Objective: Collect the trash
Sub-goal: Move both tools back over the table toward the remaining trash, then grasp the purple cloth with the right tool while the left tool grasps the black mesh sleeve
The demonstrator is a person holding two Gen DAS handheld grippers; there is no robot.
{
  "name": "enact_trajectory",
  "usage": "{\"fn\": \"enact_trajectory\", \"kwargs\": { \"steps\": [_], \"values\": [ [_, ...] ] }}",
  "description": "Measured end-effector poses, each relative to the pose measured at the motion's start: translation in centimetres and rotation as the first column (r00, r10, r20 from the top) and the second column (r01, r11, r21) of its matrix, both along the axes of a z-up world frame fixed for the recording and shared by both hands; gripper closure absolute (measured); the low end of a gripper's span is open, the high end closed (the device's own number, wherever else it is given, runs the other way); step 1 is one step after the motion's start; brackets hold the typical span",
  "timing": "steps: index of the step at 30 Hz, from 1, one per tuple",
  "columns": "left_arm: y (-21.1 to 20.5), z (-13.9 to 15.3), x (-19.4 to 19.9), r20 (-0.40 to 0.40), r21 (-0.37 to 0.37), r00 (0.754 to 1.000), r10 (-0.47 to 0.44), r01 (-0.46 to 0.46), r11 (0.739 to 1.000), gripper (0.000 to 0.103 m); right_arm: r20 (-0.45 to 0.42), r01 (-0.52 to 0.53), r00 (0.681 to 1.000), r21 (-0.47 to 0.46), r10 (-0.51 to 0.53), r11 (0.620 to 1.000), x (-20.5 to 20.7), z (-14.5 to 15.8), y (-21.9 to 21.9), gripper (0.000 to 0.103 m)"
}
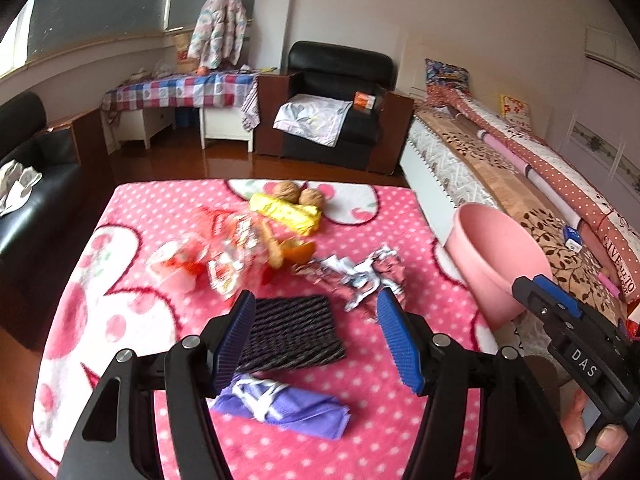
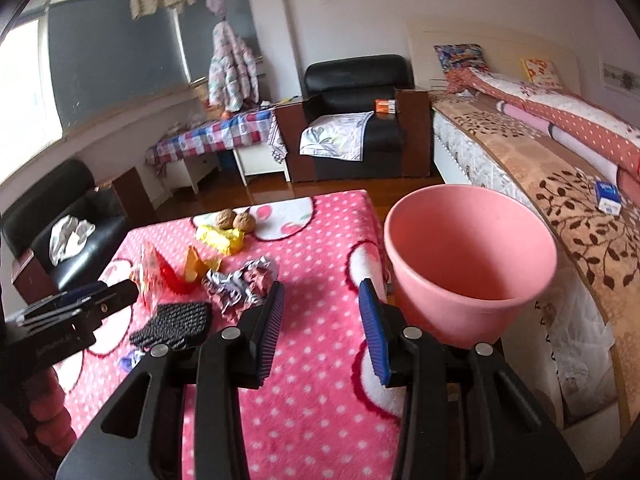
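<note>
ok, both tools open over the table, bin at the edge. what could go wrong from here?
1. The pink bin sits off the table's right edge, beside the blanket; a short release could drop trash between them.
2. The silver wrapper is crumpled and lies against the orange peel, so the left tool may snag both or lose its grip.
3. The two walnuts are round and could roll off the far edge if bumped.

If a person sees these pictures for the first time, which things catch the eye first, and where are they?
First comes the bright pink dotted blanket that covers the table, with a heap of crumpled wrappers and peel near its middle and a yellow packet beside two walnuts at the far edge. Next is the empty pink bucket just off the table's right side, near the bed. Both grippers, left and right, hover open.
</note>
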State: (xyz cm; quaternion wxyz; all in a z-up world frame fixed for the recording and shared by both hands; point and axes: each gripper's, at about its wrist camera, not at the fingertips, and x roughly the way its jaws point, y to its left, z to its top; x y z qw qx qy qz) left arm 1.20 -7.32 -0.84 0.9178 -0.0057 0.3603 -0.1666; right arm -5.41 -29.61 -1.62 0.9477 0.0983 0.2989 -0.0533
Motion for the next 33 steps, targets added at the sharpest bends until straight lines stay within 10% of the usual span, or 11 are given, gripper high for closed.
{"fn": "enact_trajectory", "kwargs": {
  "steps": [14,26,33],
  "values": [
    [6.6,-2.6,-0.6,-0.064,0.015,0.994,0.086,-0.085,0.996,0.041,-0.035,-0.193,0.980,0.093,0.197,0.977,0.0,-1.4,2.4,0.064],
    [9.0,-4.4,0.1,-0.122,-0.009,0.983,0.134,-0.137,0.991,0.041,-0.143,-0.509,0.828,0.212,0.542,0.834,1.5,-4.2,9.0,0.064],
    [9.2,-4.9,0.6,-0.147,-0.023,0.982,0.122,-0.126,0.992,0.041,-0.233,-0.531,0.785,0.223,0.574,0.817,3.3,-5.9,11.2,0.062]
  ]
}}
